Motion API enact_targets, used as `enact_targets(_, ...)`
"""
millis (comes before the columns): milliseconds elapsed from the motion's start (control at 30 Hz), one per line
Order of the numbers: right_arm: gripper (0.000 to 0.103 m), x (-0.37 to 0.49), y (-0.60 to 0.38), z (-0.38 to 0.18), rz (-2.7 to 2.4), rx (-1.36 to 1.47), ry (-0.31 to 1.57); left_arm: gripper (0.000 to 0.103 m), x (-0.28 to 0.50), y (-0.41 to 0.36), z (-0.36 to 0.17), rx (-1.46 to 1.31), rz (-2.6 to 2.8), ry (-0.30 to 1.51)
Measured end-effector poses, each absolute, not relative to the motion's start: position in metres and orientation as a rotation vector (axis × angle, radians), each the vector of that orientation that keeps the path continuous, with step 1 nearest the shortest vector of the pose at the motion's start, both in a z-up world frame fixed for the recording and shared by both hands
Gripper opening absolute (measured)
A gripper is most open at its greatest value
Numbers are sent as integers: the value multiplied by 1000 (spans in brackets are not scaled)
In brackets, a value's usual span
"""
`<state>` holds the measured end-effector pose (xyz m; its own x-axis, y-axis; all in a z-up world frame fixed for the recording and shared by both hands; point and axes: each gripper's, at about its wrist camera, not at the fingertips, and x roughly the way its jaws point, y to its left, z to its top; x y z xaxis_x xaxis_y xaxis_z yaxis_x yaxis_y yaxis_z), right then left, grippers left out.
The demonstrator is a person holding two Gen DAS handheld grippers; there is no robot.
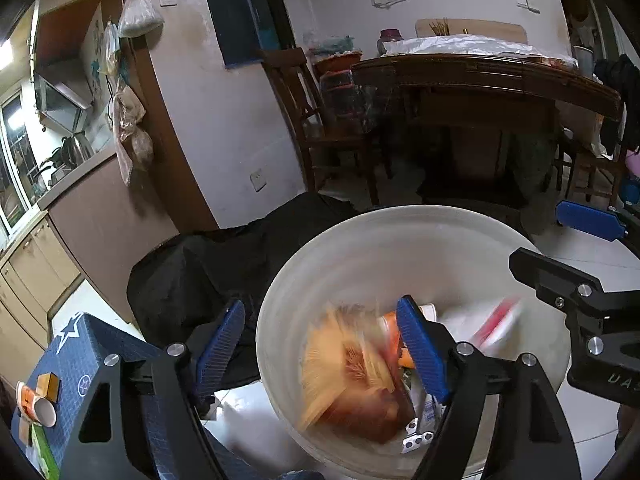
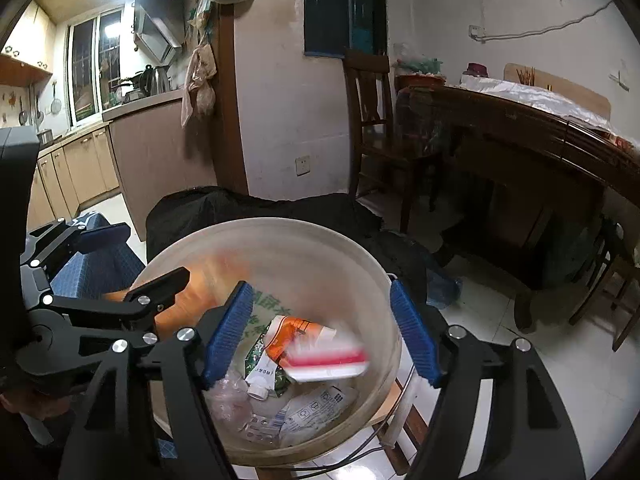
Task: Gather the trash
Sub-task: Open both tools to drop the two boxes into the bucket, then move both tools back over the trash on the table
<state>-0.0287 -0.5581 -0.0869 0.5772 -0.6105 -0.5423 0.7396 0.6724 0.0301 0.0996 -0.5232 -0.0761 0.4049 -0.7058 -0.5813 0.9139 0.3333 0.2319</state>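
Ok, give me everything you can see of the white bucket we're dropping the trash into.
The white bucket is a round, open-topped pail, plastic by the look, with a smooth, slightly dingy inner wall. It stands upright, seemingly on a small wooden stool, and a thin wire bail hangs down its right side. A black garment lies behind it. Inside sit wrappers, a small tube and blister packs; a blurred orange packet and a red-and-white wrapper appear mid-fall. Both grippers hang open above its mouth, touching nothing.
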Motion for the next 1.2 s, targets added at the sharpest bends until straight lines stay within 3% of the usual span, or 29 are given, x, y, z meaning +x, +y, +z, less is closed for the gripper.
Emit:
enact_targets(733, 68, -17, -539, -77, -726, 234, 478, 79, 104, -486, -67, 557, -1036, 411)
enact_targets(1000, 68, 28, -494, -70, -613, 190, 468, 79, 151, -408, -68, 467, -958, 460)
enact_targets(1200, 68, 98, -449, -84, -439, 156, 524, 79, 214, -302, -76, 398, -760, 511)
